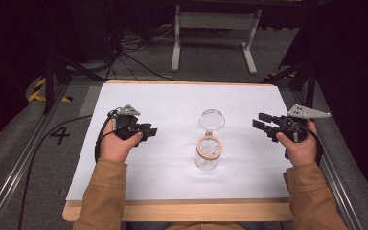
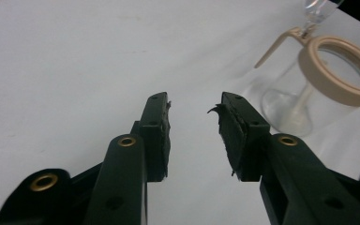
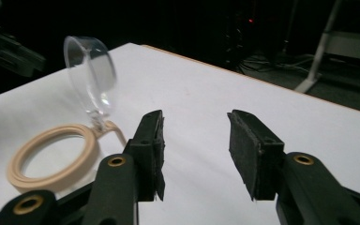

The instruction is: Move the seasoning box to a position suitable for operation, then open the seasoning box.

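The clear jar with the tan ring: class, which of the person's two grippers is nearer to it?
The left gripper looks slightly nearer. It sits to the left of the jar, jaws open toward it. The right gripper sits a little farther off on the opposite side, also open.

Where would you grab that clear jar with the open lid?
Probably round the jar's clear wall below the beige ring, coming in level from its left with the left tool. It stands upright, that side is bare, and the flipped-back lid hangs off the far side.

A white sheet (image 1: 172, 105) covers the wooden table (image 1: 182, 212); a clear jar (image 1: 209, 152) stands on it.
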Available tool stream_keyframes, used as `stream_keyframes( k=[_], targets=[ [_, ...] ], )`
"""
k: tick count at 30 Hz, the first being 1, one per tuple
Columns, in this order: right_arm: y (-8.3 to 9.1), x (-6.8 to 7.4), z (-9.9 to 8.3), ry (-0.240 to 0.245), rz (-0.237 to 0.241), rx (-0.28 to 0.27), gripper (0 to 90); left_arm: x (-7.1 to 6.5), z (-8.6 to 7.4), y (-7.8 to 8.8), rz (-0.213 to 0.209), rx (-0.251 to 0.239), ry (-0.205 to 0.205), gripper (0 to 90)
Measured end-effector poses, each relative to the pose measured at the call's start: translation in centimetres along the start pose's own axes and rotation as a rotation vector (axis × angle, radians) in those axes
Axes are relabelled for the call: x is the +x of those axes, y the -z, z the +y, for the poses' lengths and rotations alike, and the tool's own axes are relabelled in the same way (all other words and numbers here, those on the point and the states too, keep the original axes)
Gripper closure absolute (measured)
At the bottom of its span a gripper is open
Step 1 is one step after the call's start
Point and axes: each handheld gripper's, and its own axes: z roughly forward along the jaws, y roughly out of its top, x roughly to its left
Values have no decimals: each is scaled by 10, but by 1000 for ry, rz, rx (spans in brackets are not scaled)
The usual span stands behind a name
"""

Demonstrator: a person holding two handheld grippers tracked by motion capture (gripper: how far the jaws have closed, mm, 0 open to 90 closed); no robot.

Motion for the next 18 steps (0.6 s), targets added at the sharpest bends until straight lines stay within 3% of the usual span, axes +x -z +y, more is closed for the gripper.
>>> stream_keyframes(
  k=[7,13,18],
  targets=[
    [9,-22,-15,-41,-101,90,533,15,-5,-4,42,42,14,599],
    [9,-34,-27,-63,-134,157,512,26,-11,-11,57,104,23,580],
    [2,-46,-42,-59,-188,284,495,32,-16,-12,61,156,39,575]
  ],
)
